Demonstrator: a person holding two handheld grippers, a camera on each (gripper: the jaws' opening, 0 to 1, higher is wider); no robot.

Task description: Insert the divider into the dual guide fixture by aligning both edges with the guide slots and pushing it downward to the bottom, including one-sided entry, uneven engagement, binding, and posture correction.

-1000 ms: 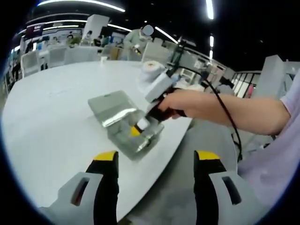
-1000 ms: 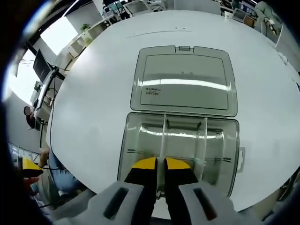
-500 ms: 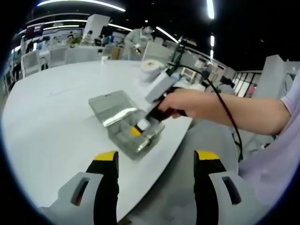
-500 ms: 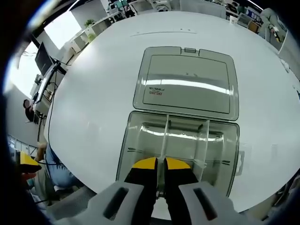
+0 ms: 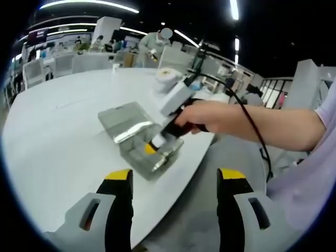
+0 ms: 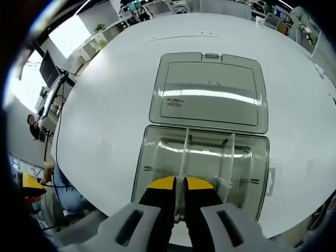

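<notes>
With the right gripper (image 6: pixel 179 185) pinched on the clear divider (image 6: pixel 183 153) standing in the open box (image 6: pixel 152 157), apparently part-seated, and the left gripper (image 5: pixel 174 176) held wide and empty, binding is risked if uneven pressure is applied.

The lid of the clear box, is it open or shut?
Open: the lid lies flat on the table behind the box.

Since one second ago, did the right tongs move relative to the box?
Cannot tell; the right tongs grip the divider at the same spot in the box.
</notes>
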